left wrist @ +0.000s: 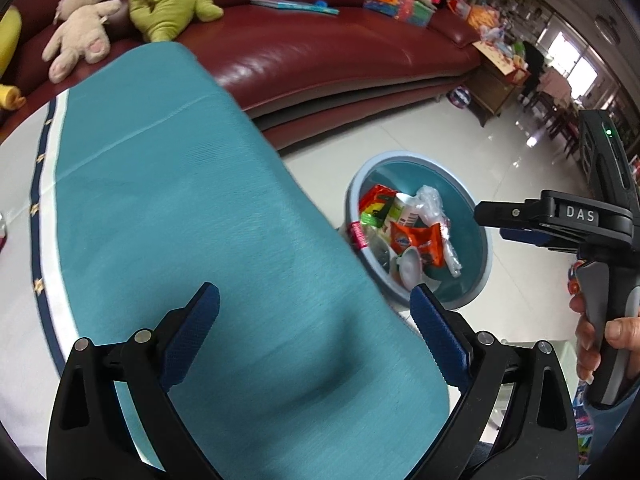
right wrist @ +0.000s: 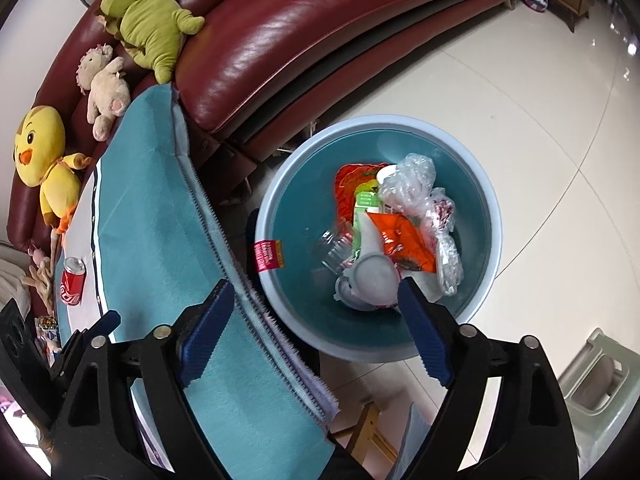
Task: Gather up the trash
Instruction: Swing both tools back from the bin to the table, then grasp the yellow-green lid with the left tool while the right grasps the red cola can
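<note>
A round blue bin [right wrist: 304, 184] stands on the floor beside the table and holds several pieces of trash: an orange wrapper [right wrist: 404, 240], a crumpled clear bag [right wrist: 412, 184], a white lid [right wrist: 372, 276] and a clear bottle [right wrist: 336, 248]. My right gripper [right wrist: 316, 300] hangs open over the bin's near rim with nothing between its fingers. My left gripper [left wrist: 316, 308] is open and empty above the teal tablecloth [left wrist: 200, 200]. From the left wrist view, the bin [left wrist: 400, 168] lies to the right, with the right gripper [left wrist: 492, 224] over it. A red can [right wrist: 72, 280] stands on the table's far side.
A dark red leather sofa [right wrist: 280, 40] curves behind the table and carries a green plush [right wrist: 148, 28], a beige plush [right wrist: 104, 92] and a yellow chick plush [right wrist: 44, 160]. A pale plastic stool [right wrist: 596, 380] sits on the glossy tile floor [right wrist: 540, 120] at lower right.
</note>
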`<action>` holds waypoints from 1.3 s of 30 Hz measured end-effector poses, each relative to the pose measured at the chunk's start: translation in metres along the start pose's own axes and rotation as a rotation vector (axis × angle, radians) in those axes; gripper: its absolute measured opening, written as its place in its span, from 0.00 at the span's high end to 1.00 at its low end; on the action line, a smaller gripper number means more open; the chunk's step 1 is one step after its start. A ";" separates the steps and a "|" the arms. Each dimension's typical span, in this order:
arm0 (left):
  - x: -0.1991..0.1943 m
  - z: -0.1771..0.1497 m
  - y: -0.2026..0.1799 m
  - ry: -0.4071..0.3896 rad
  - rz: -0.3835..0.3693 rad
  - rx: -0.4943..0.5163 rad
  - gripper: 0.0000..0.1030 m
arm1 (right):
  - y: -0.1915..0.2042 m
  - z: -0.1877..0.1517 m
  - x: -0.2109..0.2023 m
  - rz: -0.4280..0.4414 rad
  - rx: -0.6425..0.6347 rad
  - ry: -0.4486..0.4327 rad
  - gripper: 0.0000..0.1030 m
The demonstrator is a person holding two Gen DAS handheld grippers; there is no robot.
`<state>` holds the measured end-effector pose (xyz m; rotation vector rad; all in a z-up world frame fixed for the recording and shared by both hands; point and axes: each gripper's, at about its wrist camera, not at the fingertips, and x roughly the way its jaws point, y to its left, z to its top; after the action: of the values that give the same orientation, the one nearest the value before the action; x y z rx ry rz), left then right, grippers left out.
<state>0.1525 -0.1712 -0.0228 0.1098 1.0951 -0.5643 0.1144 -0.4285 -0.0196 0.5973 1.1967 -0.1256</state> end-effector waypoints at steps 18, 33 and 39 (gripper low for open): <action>-0.049 -0.069 0.098 -0.011 0.121 -0.115 0.07 | 0.096 -0.047 0.009 0.042 -0.165 0.094 0.18; -0.059 -0.130 0.137 0.021 0.159 -0.154 0.07 | 0.167 -0.094 0.037 0.066 -0.301 0.202 0.17; -0.062 -0.135 0.136 -0.019 0.153 -0.157 0.07 | 0.182 -0.105 0.045 0.055 -0.331 0.221 0.17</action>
<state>0.0881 0.0167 -0.0580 0.0511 1.0981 -0.3406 0.1162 -0.2138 -0.0173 0.3580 1.3774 0.1873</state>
